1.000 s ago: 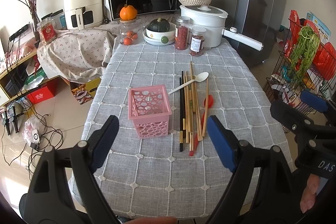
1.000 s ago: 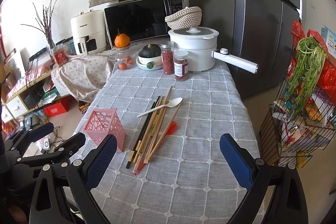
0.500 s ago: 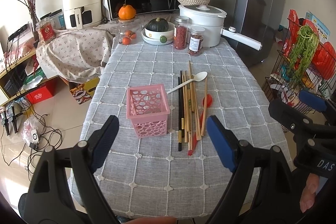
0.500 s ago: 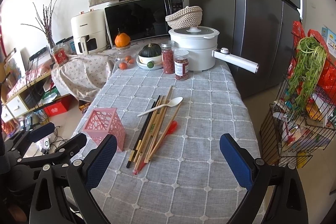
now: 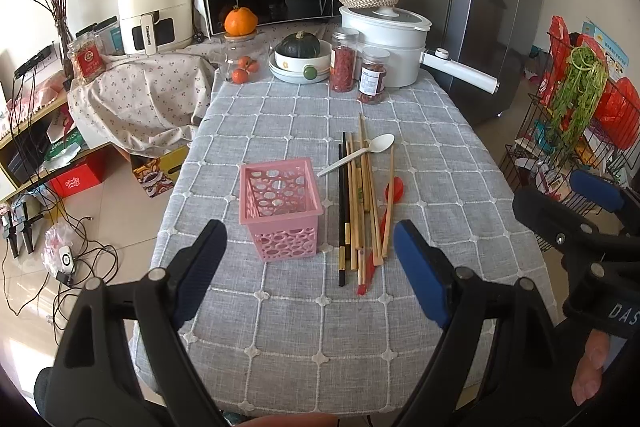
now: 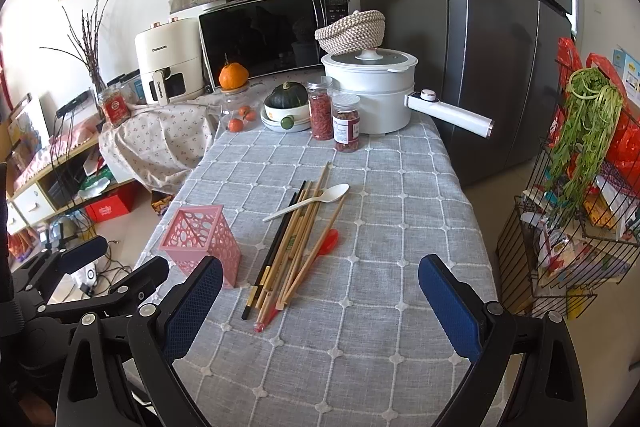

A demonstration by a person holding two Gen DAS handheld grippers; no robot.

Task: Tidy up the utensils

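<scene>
Both claws agape; chopsticks (image 5: 356, 211) beside basket (image 5: 280, 207).

Cloth (image 5: 304, 311): grey, white grid. Basket (image 5: 280, 211): pink, round perforations. Chopsticks (image 5: 362, 195): tan (two black (image 5: 341, 211)). Spoons: one white (image 5: 360, 153), one red (image 5: 390, 197). Gripper pads (image 6: 448, 305): blue.
</scene>
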